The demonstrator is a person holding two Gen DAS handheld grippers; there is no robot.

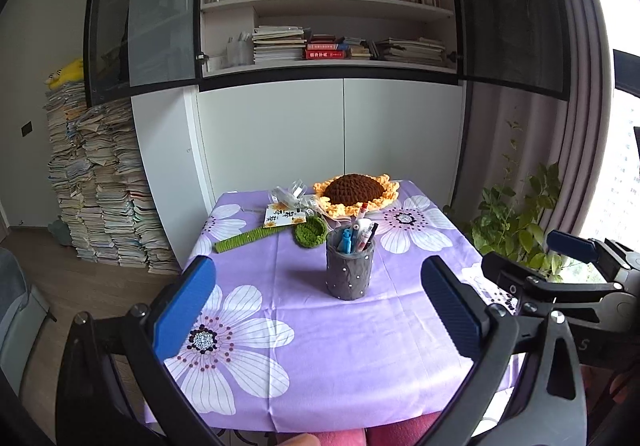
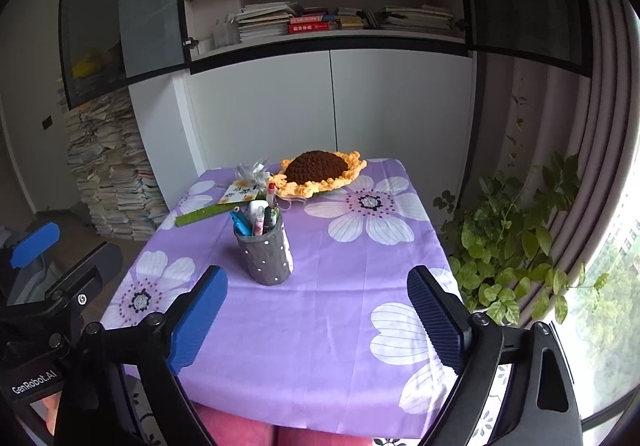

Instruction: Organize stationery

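Observation:
A grey dotted pen holder (image 1: 350, 266) (image 2: 266, 252) stands upright on the purple flowered tablecloth (image 1: 320, 346) (image 2: 320, 326), filled with several pens and markers (image 1: 356, 236) (image 2: 256, 220). My left gripper (image 1: 316, 302) hovers over the near edge of the table, open, with nothing between its blue pads. My right gripper (image 2: 316, 310) hangs likewise above the near edge, open and empty. Each gripper shows at the side of the other's view: the right gripper (image 1: 560, 258), the left gripper (image 2: 60, 250). Both stay well short of the holder.
A crocheted sunflower (image 1: 356, 192) (image 2: 320, 170) lies at the far edge, with a ribbon bow (image 1: 294, 196), a card (image 1: 280, 216), a green crochet strip (image 1: 248, 238) and a green crochet cup (image 1: 310, 232) beside it. A potted plant (image 2: 512, 246) stands right; book stacks (image 1: 100, 186) stand left.

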